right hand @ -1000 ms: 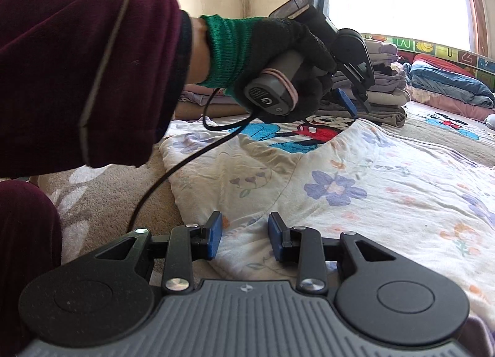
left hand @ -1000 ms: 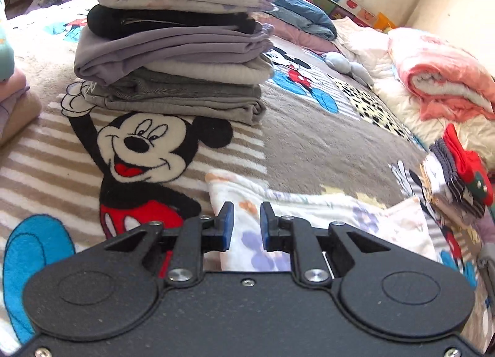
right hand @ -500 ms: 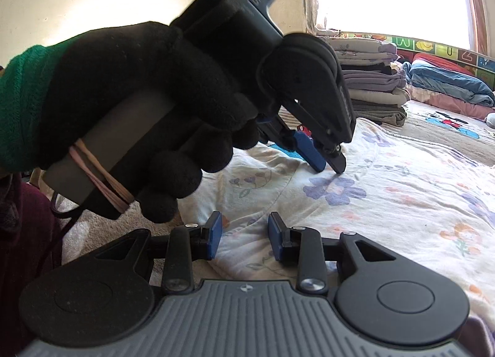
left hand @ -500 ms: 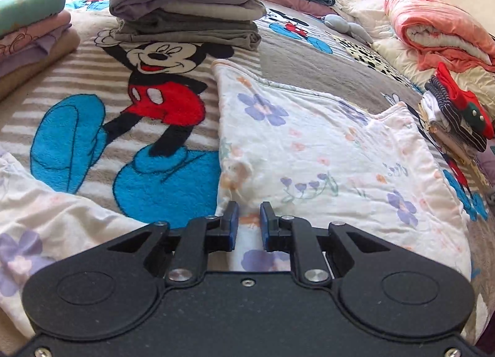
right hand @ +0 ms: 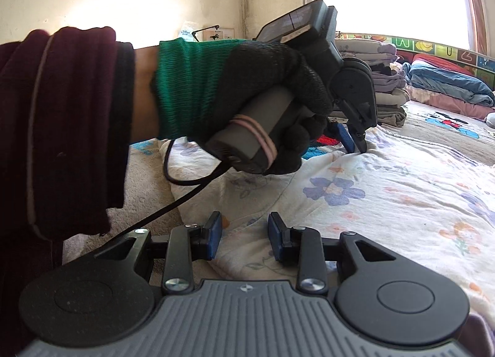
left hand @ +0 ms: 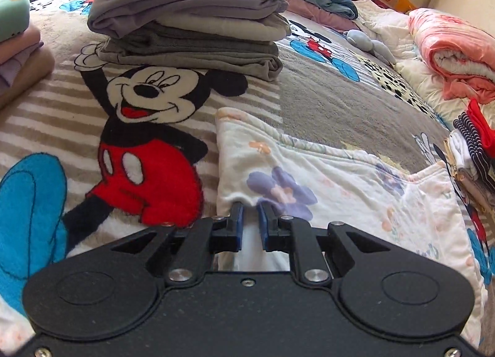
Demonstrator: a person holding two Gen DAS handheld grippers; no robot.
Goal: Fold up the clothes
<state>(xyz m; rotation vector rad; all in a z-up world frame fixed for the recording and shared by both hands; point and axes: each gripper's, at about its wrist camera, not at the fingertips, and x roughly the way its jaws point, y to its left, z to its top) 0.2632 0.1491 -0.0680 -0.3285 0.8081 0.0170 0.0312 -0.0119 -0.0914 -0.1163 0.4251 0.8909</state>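
Observation:
A white floral cloth lies spread on the Mickey Mouse blanket. My left gripper is at the cloth's left edge, its blue pads drawn close with a fold of that edge pinched between them. From the right wrist view, a gloved hand holds the left gripper tip-down on the floral cloth. My right gripper stands open low over the cloth's near edge, fabric showing between its spread fingers.
A tall stack of folded clothes stands behind the cloth. Another folded pile sits at far left. A rolled pink blanket and a pile of socks lie to the right. A dark red sleeve fills the right wrist view's left side.
My left gripper pulled back over the cloth, then came forward and down onto its left edge, and its jaws narrowed on the fabric. The right gripper has stayed still and open.

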